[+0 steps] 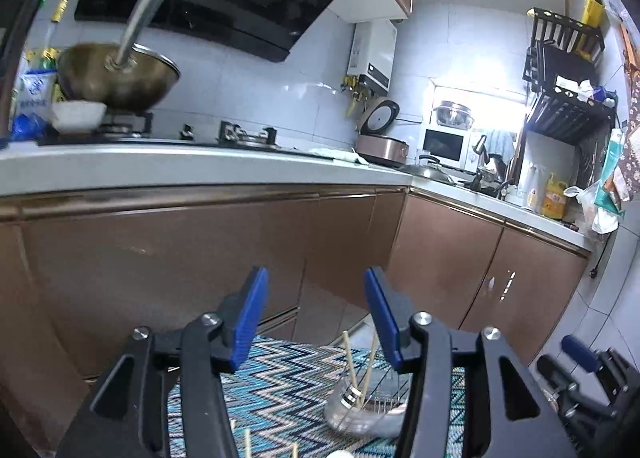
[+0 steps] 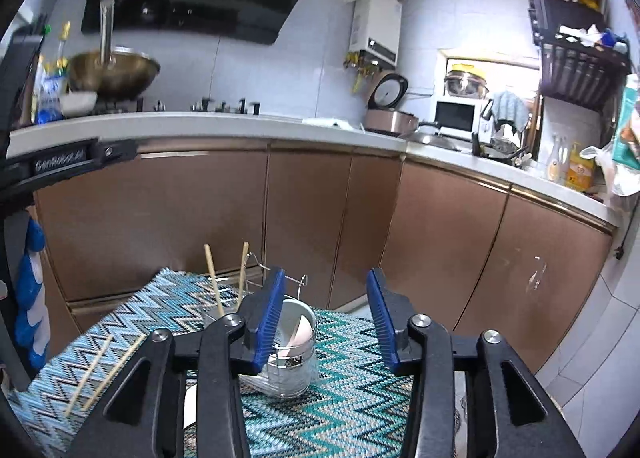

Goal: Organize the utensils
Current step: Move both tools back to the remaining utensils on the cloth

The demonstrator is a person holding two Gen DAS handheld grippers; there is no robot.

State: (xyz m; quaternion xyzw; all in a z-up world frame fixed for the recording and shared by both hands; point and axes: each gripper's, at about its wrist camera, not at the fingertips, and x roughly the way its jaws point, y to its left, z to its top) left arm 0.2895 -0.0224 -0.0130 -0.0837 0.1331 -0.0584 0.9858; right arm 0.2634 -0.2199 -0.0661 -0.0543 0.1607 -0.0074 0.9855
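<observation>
- Your right gripper (image 2: 326, 318) hangs with fingers apart and empty; the utensil holder (image 2: 294, 354) stands just ahead, left of centre, on the zigzag mat (image 2: 360, 398).
- Two loose chopsticks (image 2: 106, 372) lie flat, far left, running away from you.
- Your left gripper (image 1: 316, 318), equally apart and empty, looks nearer them.

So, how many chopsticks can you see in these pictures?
4: two chopsticks stand in the wire utensil holder, and two loose chopsticks lie on the zigzag mat at its left. More may be hidden behind the grippers.
</observation>
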